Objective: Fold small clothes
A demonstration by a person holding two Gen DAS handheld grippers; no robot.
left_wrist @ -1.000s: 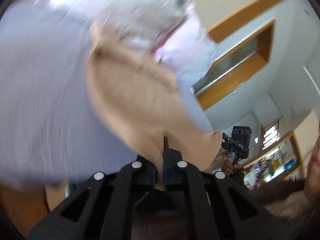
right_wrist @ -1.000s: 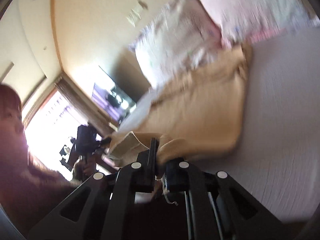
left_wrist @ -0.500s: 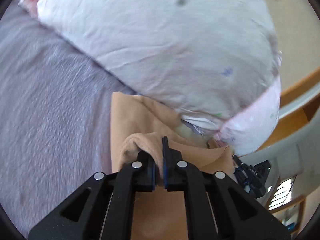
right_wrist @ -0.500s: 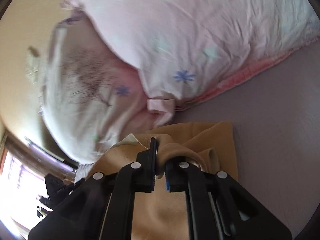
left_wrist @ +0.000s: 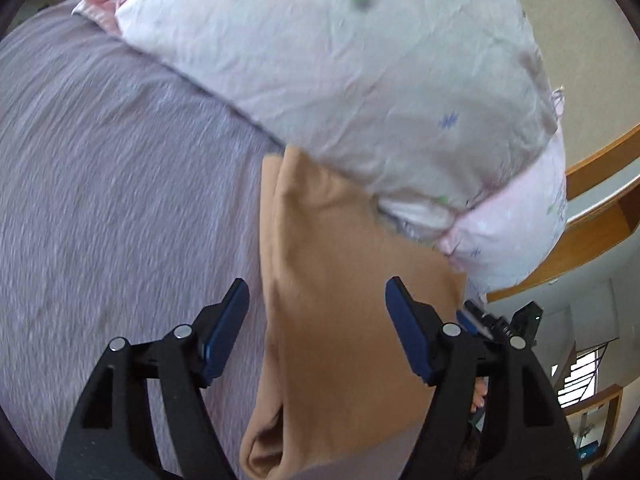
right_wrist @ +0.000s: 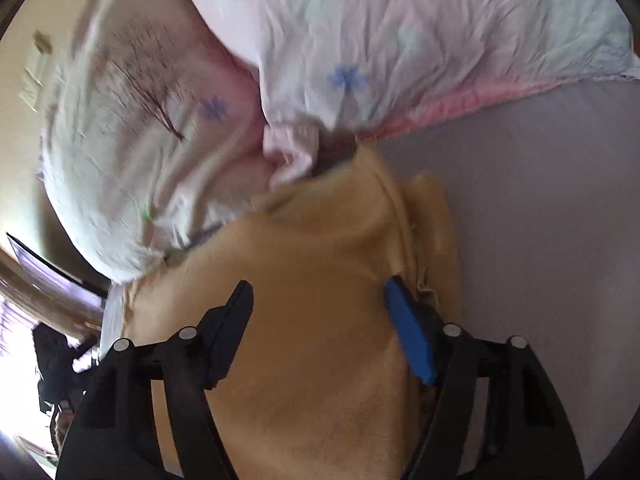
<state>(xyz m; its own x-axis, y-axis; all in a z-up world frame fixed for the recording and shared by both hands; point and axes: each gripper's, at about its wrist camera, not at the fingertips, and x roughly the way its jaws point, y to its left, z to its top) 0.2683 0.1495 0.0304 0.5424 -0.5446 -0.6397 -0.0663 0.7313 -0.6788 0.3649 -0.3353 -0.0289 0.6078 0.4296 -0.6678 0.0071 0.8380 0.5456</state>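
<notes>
A small tan garment (left_wrist: 336, 300) lies flat on the lilac bedsheet (left_wrist: 120, 200), its far edge against the pillows. It fills the middle of the right wrist view (right_wrist: 320, 320) too, with a seam and a folded flap along its right side. My left gripper (left_wrist: 316, 300) is open and empty, its blue-padded fingers straddling the garment just above it. My right gripper (right_wrist: 318, 300) is open and empty over the same garment. The other gripper (left_wrist: 500, 328) shows at the garment's right edge in the left wrist view.
Two pale floral pillows (left_wrist: 340, 80) lie right behind the garment, also seen in the right wrist view (right_wrist: 400, 40). A pink-edged pillow rim (right_wrist: 460, 108) borders the sheet. The beige wall and wooden trim (left_wrist: 600, 184) stand beyond the bed.
Both grippers were shut on the tan garment and carried it down toward the pillows. Now both have opened and let it go, and it lies flat on the sheet.
</notes>
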